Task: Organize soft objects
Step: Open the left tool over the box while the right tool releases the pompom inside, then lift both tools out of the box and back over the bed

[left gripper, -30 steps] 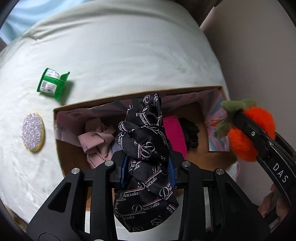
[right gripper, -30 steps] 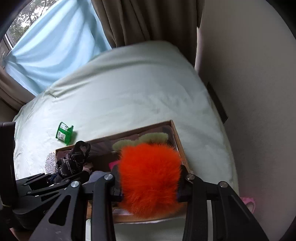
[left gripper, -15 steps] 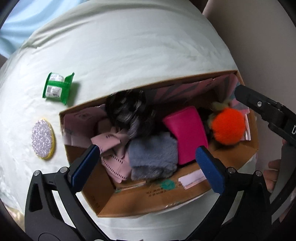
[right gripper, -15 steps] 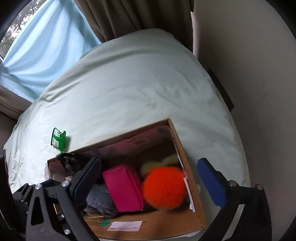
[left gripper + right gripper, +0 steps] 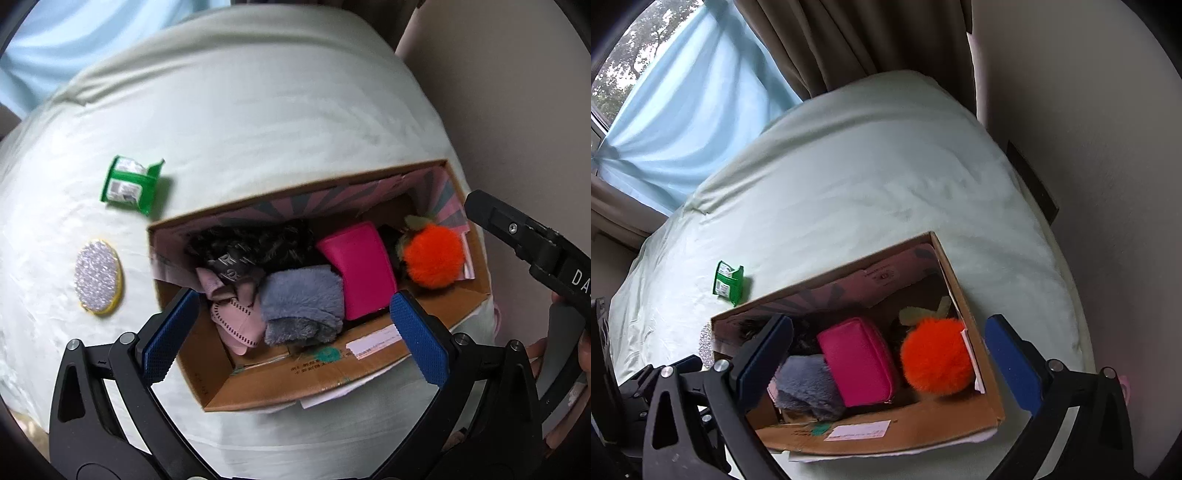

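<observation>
On the bed [image 5: 258, 122], the cardboard box [image 5: 325, 373] holds the soft things, grey fleece [image 5: 301, 302] to orange pompom [image 5: 432, 254]: light, squashy, best pinched mid-bulk. My left gripper [image 5: 291, 338] and right gripper [image 5: 888, 363] hang tilted steeply down over it, both spread wide and empty.

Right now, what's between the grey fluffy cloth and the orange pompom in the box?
The pink pouch lies between the grey fluffy cloth and the orange pompom inside the box; both wrist views show it.

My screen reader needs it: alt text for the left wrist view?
Open left hand-held gripper above a cardboard box holding an orange pom-pom, pink pouch and grey fleece; a green packet lies on the bed.
</observation>
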A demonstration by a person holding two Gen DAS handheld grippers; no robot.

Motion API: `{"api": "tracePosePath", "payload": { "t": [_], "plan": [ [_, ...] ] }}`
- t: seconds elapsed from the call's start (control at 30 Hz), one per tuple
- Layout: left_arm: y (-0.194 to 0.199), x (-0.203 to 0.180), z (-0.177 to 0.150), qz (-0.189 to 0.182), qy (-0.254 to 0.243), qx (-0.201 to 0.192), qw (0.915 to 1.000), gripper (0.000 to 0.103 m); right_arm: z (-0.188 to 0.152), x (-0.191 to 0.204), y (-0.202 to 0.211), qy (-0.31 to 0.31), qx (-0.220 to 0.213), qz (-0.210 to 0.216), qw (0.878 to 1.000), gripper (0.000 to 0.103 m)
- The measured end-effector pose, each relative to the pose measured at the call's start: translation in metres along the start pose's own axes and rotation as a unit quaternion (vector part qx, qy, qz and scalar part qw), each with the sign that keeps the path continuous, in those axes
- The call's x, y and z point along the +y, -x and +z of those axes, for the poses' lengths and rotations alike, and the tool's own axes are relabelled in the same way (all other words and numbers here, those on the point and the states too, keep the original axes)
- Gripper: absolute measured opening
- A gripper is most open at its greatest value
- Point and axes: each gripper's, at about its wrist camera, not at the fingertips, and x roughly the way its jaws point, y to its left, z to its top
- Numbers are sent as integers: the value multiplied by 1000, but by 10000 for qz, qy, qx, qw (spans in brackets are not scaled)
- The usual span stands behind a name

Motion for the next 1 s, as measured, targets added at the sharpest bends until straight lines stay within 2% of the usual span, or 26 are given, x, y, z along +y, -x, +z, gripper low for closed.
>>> {"api": "tracePosePath", "payload": {
  "t": [0.27, 0.47, 0.8, 1.0],
  "plan": [
    [66, 14, -12, -23, 50, -564, 9984, 103, -3, 25, 52, 249, -311, -1, 9992, 103],
    [129, 37, -35, -11, 192, -1076, 9940, 103, -14, 60, 103, 479, -570, 72, 9972, 103],
    [234, 113, -99, 238, 554, -1794, 9819, 103, -61, 157, 193, 1289, -1160, 112, 9848, 103],
    [282, 172, -136, 398, 681, -2167, 9731, 103, -100, 208, 223, 1446, -1346, 178, 9801, 103]
  ]
}}
